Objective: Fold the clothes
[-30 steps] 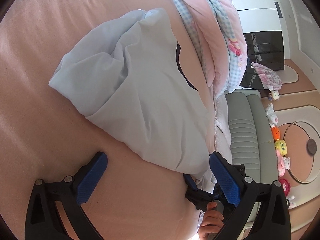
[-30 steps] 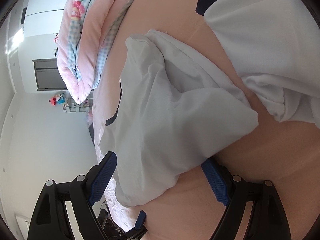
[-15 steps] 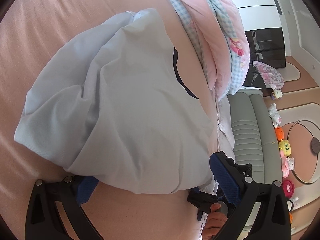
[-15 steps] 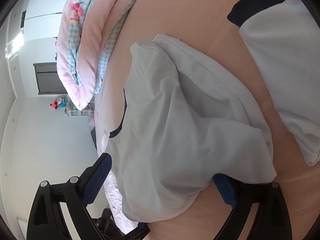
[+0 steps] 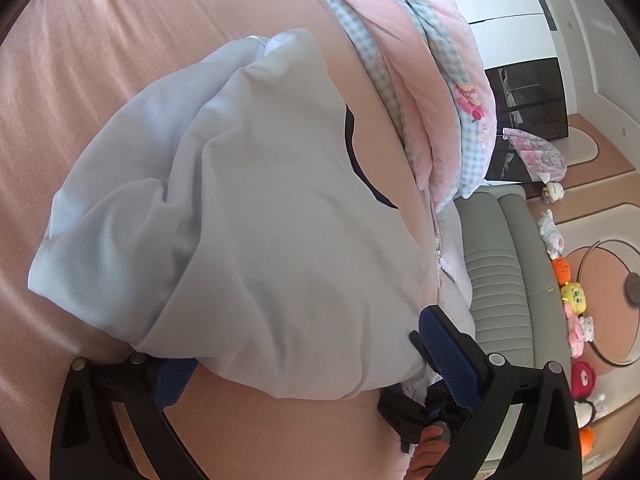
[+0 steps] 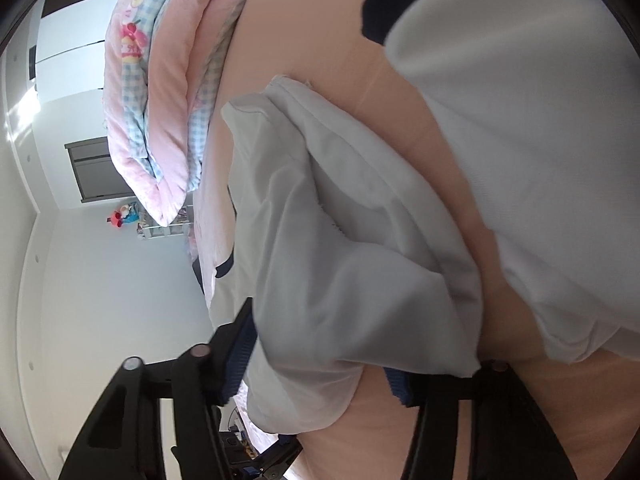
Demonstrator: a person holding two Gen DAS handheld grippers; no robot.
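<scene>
A pale blue-white garment (image 5: 260, 216) with a dark navy neck trim (image 5: 352, 152) lies bunched on the pink bed sheet (image 5: 100, 60). My left gripper (image 5: 312, 364) is open at its near edge. The cloth drapes over the left pad, and the right pad (image 5: 448, 348) is bare. In the right wrist view the same garment (image 6: 340, 260) fills the space between the fingers of my right gripper (image 6: 320, 372). Its jaws are closing around the folded hem, with a wide gap still showing. A person's hand (image 5: 428, 452) holds the right gripper.
A second white garment (image 6: 520, 120) with a navy cuff (image 6: 384, 12) lies to the right. A pink and blue checked quilt (image 5: 432, 80) is piled at the far side of the bed. Past the bed edge stand a grey-green sofa (image 5: 504, 280), plush toys (image 5: 572, 292) and a dark cabinet (image 5: 528, 100).
Both grippers have moved in on the garment, and its near edge now covers the left gripper's left pad. The right gripper's fingers have drawn closer together around the cloth.
</scene>
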